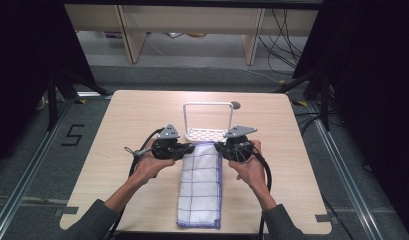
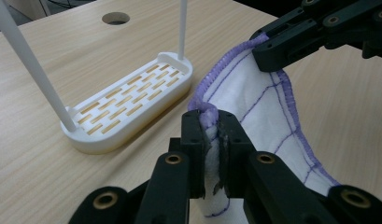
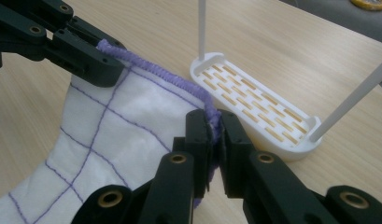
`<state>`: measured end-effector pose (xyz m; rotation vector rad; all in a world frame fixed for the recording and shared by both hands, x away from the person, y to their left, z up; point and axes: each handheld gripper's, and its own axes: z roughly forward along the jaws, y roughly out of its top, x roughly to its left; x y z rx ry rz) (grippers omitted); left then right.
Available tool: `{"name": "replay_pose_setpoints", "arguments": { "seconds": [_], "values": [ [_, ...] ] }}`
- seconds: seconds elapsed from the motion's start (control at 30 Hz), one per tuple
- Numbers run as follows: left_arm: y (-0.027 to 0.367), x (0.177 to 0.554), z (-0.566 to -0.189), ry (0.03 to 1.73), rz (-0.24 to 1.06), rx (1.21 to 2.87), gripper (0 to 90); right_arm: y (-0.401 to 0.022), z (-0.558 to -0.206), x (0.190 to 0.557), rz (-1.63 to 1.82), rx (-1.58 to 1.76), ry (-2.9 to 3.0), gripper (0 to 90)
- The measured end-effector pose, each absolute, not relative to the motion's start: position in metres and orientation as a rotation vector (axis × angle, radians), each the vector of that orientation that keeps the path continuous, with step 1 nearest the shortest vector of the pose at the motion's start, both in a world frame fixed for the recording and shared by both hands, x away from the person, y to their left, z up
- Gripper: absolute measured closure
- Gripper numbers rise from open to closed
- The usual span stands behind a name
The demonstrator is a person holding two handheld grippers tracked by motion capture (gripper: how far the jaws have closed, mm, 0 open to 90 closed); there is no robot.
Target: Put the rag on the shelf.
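Pinching a corner of the white cloth [image 2: 258,105] each, both grippers are clamped on its purple-stitched far edge. The left gripper [image 2: 212,128] has its jaws closed on a bunched bit of hem, and the right gripper [image 3: 212,126] bites the opposite corner the same way. Between the two sets of jaws the hem hangs in a shallow curve, lifted off the wooden table [image 1: 142,110]. Behind the fingertips, toward the person, the rest of the cloth trails down and lies folded in a long strip on the tabletop. Just beyond the fingertips stands a white slotted rack [image 1: 207,132] with a thin upright frame. A round hole [image 1: 236,105] sits past it.
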<state>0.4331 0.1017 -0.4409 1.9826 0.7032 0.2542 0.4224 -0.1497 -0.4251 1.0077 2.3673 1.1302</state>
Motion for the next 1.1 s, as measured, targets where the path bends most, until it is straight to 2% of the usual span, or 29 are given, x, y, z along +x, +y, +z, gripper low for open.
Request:
{"name": "replay_pose_setpoints", "arguments": {
  "seconds": [0.2, 0.53, 0.7, 1.1],
  "values": [
    [0.103, 0.423, -0.426, 0.668, 0.268, 1.972, 82.0, -0.149, -0.416, 0.414, 1.157, 0.979, 2.351, 84.0],
    [0.108, 0.404, -0.391, 0.605, 0.275, 1.945, 81.9, -0.149, -0.376, 0.39, 1.218, 0.859, 2.288, 84.0],
    [0.109, 0.409, -0.372, 0.616, 0.255, 1.914, 82.0, -0.151, -0.36, 0.39, 1.269, 0.847, 2.257, 84.1],
    [0.11, 0.425, -0.316, 0.621, 0.318, 1.882, 82.0, -0.154, -0.302, 0.395, 1.308, 0.803, 2.159, 84.2]
  ]
}}
